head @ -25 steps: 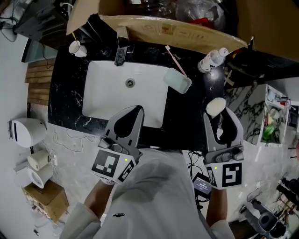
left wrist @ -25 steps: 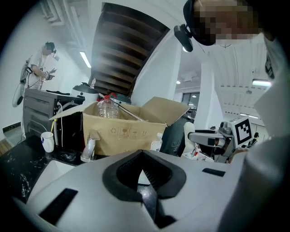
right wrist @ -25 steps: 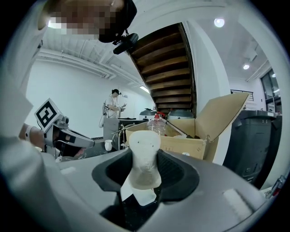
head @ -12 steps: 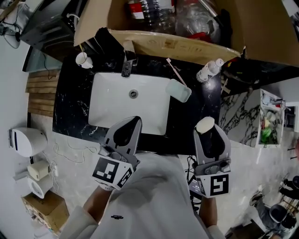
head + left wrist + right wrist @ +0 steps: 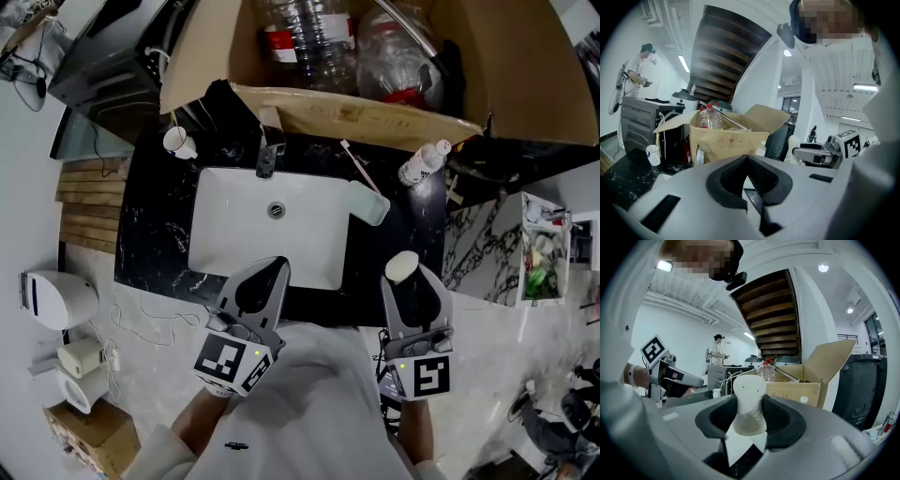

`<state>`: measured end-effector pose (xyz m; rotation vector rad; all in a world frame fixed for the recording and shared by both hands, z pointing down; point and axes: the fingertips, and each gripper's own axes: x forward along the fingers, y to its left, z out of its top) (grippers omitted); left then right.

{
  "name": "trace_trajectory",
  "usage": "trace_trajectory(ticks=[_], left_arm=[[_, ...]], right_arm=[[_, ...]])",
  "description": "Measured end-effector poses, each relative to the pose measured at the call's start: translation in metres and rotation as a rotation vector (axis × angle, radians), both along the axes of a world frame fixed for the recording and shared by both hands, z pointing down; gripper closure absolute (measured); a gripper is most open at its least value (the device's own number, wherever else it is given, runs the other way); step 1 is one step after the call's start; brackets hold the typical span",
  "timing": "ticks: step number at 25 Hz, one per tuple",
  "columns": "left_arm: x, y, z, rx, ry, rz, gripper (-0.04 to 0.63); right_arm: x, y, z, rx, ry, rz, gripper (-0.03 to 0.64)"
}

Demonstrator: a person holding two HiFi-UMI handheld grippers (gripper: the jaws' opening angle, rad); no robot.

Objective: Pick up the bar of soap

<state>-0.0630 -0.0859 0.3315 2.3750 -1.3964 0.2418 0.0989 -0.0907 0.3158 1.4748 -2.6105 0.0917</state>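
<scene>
We hold the bar of soap pinched end-up in the right claw, seemingly off the counter right of the sink; left claw closed, empty, parked clear.

The bar of soap is a cream-white, matte oval with a duller greyish patch low on its face. It stands on end, lower half pinched between the right tongs, at about 4 o'clock from the sink.
</scene>
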Motion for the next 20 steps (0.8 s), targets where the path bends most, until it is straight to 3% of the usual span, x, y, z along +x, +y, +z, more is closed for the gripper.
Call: trace_trajectory(ticks=[20], left_arm=[[-0.016, 0.004, -0.001, 0.008, 0.004, 0.005, 0.595]], right_arm=[[-0.011, 0.004, 0.008, -0.032, 0.004, 0.001, 0.430]])
